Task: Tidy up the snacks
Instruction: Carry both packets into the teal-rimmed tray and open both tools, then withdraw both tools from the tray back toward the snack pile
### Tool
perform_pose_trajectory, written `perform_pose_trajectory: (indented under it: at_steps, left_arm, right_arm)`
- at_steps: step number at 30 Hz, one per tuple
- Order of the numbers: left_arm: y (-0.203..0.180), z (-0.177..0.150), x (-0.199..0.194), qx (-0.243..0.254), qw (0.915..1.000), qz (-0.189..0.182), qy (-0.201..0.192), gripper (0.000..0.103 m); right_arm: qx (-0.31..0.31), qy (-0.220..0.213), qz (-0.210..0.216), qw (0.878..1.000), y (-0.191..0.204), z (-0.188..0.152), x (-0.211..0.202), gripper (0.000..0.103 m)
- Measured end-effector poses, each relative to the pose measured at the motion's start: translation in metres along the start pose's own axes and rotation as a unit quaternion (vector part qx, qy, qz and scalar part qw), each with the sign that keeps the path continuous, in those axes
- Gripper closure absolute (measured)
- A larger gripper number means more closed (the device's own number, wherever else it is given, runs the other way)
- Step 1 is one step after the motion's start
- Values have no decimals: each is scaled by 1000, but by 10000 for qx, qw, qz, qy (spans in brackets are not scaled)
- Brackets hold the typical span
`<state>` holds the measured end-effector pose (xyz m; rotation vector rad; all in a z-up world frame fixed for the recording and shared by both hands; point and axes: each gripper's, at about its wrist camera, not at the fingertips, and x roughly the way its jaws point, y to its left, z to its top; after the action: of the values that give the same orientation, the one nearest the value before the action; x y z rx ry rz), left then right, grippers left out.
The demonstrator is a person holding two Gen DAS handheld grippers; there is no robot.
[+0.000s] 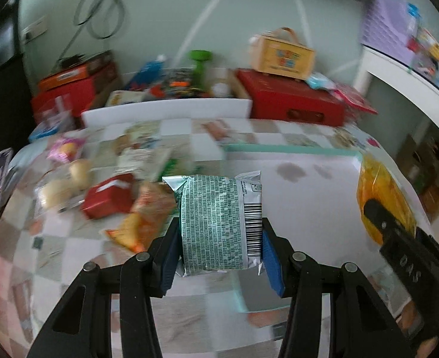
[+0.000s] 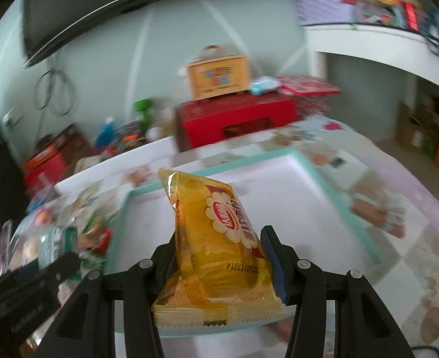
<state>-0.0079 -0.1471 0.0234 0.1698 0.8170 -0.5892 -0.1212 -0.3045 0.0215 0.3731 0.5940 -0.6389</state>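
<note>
We read this as home living room. Patterned checked tablecloth [image 1: 70, 250] covers table; behind it, against pale wall, red gift box [image 1: 294, 101] with yellow carry carton [image 1: 282, 53] on top. Wall-mounted dark screen [image 2: 100, 6] above table; white shelf [image 2: 368, 41] right of it.

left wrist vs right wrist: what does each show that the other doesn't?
Left wrist only: the barcode side of the green-printed silver packet clamped in the left tool, and a red snack pack among loose snacks on the checked tablecloth.
Right wrist only: the printed logo face of the yellow snack bag clamped in the right tool.
Both: the white tray with a teal rim, the red box and the yellow carry box on it.
</note>
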Motion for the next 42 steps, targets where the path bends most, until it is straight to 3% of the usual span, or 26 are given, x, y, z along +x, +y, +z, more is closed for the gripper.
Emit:
perform_pose_trajectory:
  at_steps: [6, 11, 14, 16, 20, 22, 25, 27, 33, 42]
  left_arm:
    - [-26, -4, 17, 249, 9993, -215, 150, 52]
    - [-36, -7, 22, 323, 9987, -340, 194, 50]
    - [-38, -6, 17, 333, 9986, -415, 71, 25]
    - [-36, -4, 14, 320, 9986, -411, 0, 23]
    - [-26, -2, 13, 210, 9992, -327, -19, 22]
    - [-19, -1, 13, 112, 9996, -255, -37, 21]
    - [-3, 2, 10, -128, 9998, -106, -145, 14]
    - [10, 3, 8, -336, 9992, 4, -234, 6]
    - [61, 3, 4, -1030, 9930, 430, -376, 2]
    - [138, -8, -3, -1822, 9755, 1170, -397, 1]
  right_arm:
    - [517, 73, -378, 9979, -43, 5, 7, 50]
    - [622, 205, -536, 9964, -57, 2, 18, 49]
    - [577, 275, -578, 9963, -56, -1, 22, 45]
    - [463, 241, -606, 9968, -51, -1, 21, 36]
    - [154, 180, -688, 9973, -36, -1, 20, 29]
    - [28, 190, -637, 9978, -28, -2, 21, 14]
    - [-133, 125, -518, 9985, -16, -2, 20, 0]
    - [-219, 88, -369, 9990, -8, -2, 18, 0]
    - [-377, -14, -72, 9993, 14, -5, 16, 0]
    - [-815, -339, 342, 9955, 56, -11, 8, 0]
